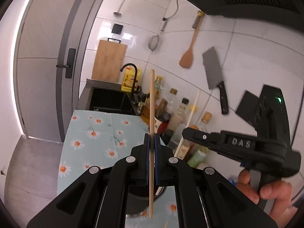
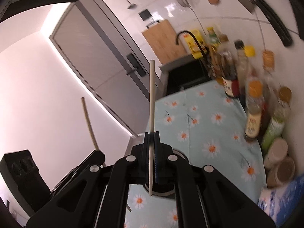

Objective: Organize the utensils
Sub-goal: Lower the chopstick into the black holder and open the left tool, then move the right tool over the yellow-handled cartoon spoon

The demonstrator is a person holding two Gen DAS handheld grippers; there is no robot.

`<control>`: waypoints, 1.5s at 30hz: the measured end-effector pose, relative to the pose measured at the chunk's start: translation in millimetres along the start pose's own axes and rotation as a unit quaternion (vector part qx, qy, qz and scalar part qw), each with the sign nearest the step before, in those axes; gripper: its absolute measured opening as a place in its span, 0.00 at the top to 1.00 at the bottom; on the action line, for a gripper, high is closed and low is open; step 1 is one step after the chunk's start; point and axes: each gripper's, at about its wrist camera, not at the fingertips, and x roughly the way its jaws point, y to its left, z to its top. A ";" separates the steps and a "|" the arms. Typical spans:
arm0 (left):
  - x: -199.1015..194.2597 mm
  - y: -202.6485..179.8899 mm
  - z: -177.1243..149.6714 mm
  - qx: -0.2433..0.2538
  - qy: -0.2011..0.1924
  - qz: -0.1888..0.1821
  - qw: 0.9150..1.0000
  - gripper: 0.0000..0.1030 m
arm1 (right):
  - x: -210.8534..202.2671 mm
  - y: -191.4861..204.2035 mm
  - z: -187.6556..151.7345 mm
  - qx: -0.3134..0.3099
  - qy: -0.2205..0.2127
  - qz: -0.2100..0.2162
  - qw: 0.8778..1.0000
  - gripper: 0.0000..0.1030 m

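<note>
Wooden chopstick (image 1: 151, 114) upright, pinched between pressed jaws of left gripper (image 1: 151, 142), above daisy-print tablecloth (image 1: 91, 133). Pale chopstick (image 2: 151, 104) upright, pinched likewise in right gripper (image 2: 151, 142). Dark round container (image 2: 161, 190) directly below. Bottles (image 2: 252, 114) along tiled wall; cleaver (image 1: 213, 70), wooden spatula (image 1: 188, 55) hanging.

Left hand-held gripper (image 1: 151, 142) clamps a seemingly wooden chopstick (image 1: 151, 114) upright.
</note>
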 end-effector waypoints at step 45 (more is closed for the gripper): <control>13.9 38.2 -60.2 -0.026 0.021 -0.016 0.999 0.86 | 7.9 -20.6 -70.1 0.000 -0.004 -0.060 0.998 0.80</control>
